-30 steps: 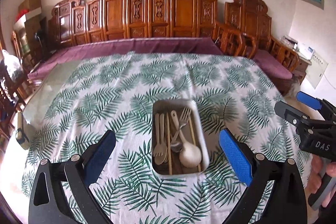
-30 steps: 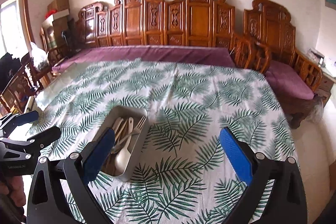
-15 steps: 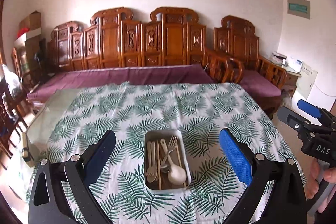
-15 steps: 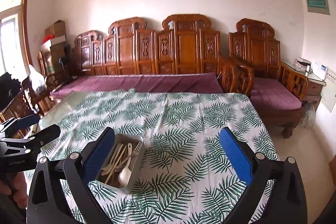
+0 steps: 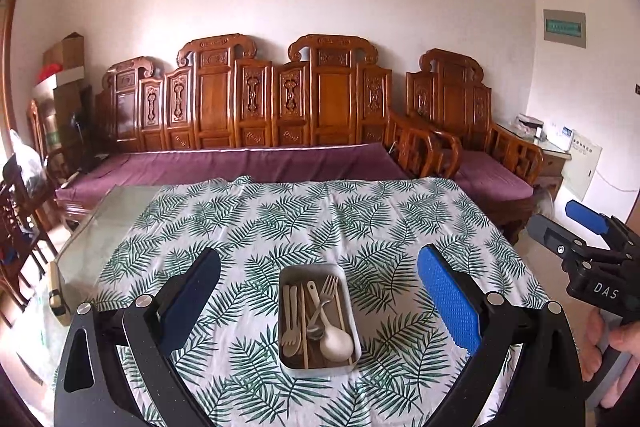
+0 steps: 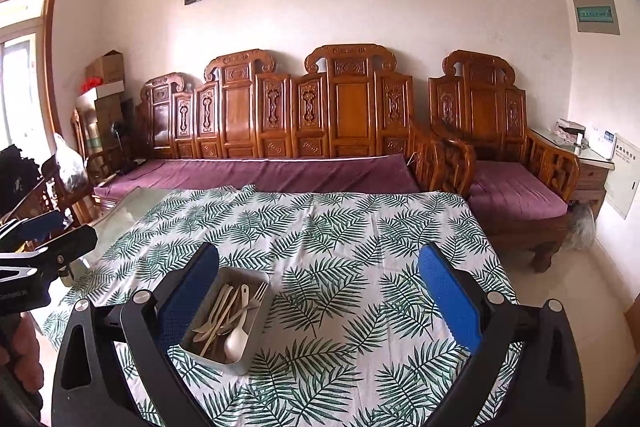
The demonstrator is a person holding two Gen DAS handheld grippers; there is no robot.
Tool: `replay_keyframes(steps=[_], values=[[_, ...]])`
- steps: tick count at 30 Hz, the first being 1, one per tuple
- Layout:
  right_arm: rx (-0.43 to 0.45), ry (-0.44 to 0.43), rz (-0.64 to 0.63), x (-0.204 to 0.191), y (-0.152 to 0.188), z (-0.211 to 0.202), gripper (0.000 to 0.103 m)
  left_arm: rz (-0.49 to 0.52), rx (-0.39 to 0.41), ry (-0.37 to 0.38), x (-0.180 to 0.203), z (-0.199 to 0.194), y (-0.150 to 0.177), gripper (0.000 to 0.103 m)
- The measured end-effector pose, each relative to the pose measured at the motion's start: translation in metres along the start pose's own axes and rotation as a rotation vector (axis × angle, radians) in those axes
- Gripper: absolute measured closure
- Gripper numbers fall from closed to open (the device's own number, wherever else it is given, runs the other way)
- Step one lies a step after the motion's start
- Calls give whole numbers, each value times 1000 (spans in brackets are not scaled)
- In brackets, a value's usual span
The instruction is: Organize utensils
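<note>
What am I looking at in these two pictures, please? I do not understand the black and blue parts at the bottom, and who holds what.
There is no robot here. A person holds a hand-held gripper in each hand, and each gripper carries a wide-angle camera looking forward along its two blue-padded fingers. One picture comes from the left gripper, the other from the right gripper. Each also sees the other gripper at its edge, with part of the person's hand on the handle.

Both grippers are open and hold nothing. Below them is a table with a leaf-patterned tablecloth. On it stands a metal tray holding a pale spoon, a metal fork, chopsticks and other pale utensils. Behind is a carved wooden sofa.
</note>
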State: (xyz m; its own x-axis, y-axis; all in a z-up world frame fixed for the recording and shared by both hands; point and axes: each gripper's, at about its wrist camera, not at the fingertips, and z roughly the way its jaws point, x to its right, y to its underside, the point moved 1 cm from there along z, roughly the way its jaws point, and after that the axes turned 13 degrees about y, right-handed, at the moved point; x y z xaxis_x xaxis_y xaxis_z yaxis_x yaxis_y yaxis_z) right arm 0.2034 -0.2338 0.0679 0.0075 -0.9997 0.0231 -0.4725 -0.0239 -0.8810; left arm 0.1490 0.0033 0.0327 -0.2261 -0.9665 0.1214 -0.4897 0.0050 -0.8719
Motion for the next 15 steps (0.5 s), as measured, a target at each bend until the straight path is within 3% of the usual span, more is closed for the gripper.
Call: replay_keyframes(steps=[15], values=[[-1, 9, 5, 1, 1, -3, 3, 3, -12, 2, 1, 2, 3, 8]])
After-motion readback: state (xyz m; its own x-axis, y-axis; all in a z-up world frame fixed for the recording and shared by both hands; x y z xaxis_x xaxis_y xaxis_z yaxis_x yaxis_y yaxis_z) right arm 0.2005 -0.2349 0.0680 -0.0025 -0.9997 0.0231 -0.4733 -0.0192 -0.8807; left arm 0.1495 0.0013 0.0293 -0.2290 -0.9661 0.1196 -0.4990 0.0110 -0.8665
